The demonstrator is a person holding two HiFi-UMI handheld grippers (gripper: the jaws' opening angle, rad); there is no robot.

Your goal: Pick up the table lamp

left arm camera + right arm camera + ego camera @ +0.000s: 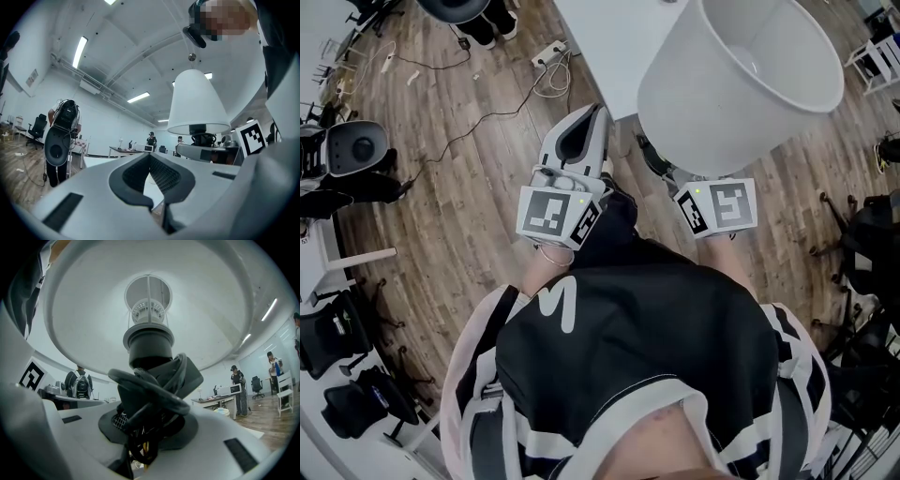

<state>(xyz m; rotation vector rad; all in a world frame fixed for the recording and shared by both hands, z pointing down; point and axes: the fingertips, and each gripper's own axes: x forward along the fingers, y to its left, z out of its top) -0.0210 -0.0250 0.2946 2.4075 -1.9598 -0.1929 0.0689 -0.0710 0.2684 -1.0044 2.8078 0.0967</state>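
right gripper (150, 401) was clamped on the lamp's (741, 80) dark stem (149, 350) and bunched cord (180, 376), just beneath the white shade (84, 319), which stood upright above it. left gripper (150, 159) was closed with nothing between its jaws, beside the lamp and apart from it. the white desk (600, 42) lay near, with wood floor (459, 187) below.

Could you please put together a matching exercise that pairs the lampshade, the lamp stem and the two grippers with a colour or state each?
Things:
1. lampshade
2. lamp stem
3. left gripper
4. right gripper

Colour or state:
A. closed on the stem
B. white
C. dark, with a cord wound round it
D. jaws together, nothing between them

Pairs: 1-B, 2-C, 3-D, 4-A.
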